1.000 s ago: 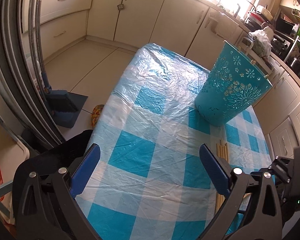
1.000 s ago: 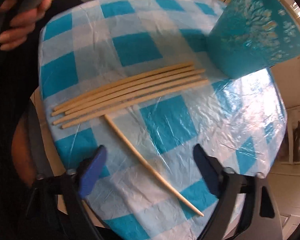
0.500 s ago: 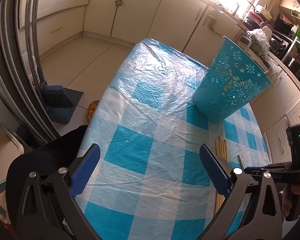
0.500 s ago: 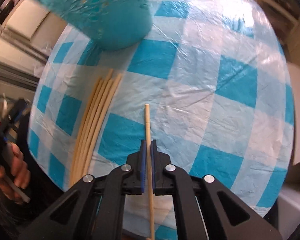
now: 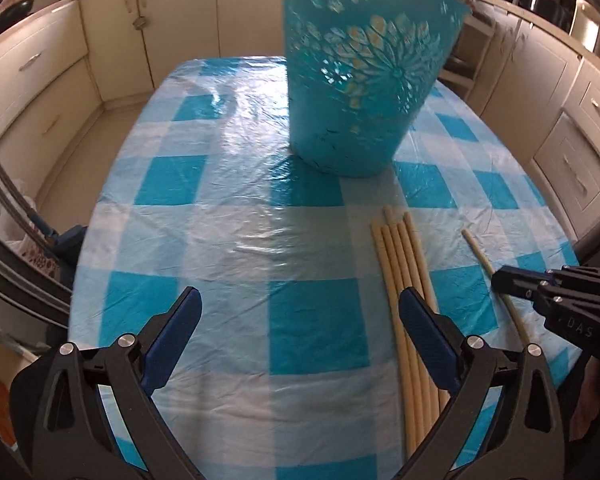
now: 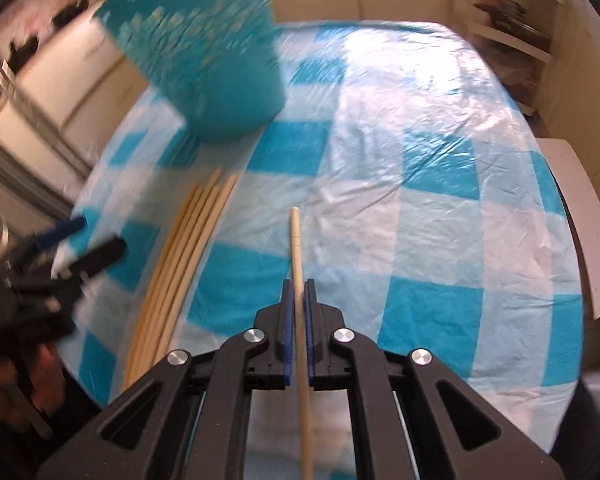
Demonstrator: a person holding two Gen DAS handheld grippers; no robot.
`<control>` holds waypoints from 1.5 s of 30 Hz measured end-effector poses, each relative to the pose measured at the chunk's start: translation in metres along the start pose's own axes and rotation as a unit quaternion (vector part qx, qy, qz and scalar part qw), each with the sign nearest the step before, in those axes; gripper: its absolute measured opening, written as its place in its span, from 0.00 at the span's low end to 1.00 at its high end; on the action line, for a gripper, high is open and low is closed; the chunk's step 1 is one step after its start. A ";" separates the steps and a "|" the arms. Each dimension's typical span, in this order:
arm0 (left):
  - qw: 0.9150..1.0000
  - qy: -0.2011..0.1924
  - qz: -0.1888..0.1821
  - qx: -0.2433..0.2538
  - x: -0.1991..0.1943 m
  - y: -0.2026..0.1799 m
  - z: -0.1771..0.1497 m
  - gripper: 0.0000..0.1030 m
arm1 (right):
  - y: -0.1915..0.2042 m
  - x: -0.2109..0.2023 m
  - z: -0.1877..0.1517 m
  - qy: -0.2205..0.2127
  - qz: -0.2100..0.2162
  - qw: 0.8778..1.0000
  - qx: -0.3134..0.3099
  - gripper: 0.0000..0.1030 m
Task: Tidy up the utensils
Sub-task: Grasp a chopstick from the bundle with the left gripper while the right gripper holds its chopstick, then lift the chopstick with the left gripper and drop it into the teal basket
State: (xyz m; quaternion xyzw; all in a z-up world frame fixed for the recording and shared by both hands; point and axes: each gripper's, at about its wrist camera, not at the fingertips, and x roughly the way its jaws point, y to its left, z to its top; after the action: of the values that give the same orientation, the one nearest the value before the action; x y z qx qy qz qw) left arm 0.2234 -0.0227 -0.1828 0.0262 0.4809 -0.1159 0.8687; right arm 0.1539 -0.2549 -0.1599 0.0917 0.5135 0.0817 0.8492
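Kitchen with cream cabinets; table (image 5: pixel 236 248) under a glossy, wrinkled plastic cloth in blue-and-white check. Nearest: right gripper (image 6: pixel 297 312), jaws closed narrow on a single chopstick (image 6: pixel 296 248), a slim pale wooden rod whose long axis ran straight ahead along the fingers, its free end pointing toward the far side of the table. Left gripper (image 5: pixel 300 336), jaws wide and holding nothing, hovered over the cloth just left of a bundle of chopsticks (image 5: pixel 404 280), five or so lying parallel and touching, lengthwise toward the bucket. Farthest: teal plastic bucket (image 5: pixel 360 92), tapered, perforated with a floral pattern, upright beyond the bundle's far ends. The right hand was judged nearer the delivery.
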 end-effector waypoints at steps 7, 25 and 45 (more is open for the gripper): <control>1.000 0.021 0.009 0.006 0.017 -0.012 0.008 0.80 | 0.004 0.008 0.001 -0.008 0.003 1.000 -0.023 0.06; 0.999 0.041 0.010 0.017 0.022 -0.022 0.013 0.62 | 0.037 0.019 -0.001 -0.022 0.017 0.997 -0.071 0.38; 0.995 0.055 0.013 0.076 0.030 -0.027 0.027 0.06 | 0.051 0.034 0.017 0.007 -0.022 0.992 -0.121 0.05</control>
State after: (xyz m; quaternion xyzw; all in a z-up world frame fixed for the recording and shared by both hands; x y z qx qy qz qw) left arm 0.2546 -0.0581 -0.1918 0.1046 0.5173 -0.1396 0.8378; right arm 0.1823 -0.1985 -0.1693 -0.0234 0.5075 0.1253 0.8521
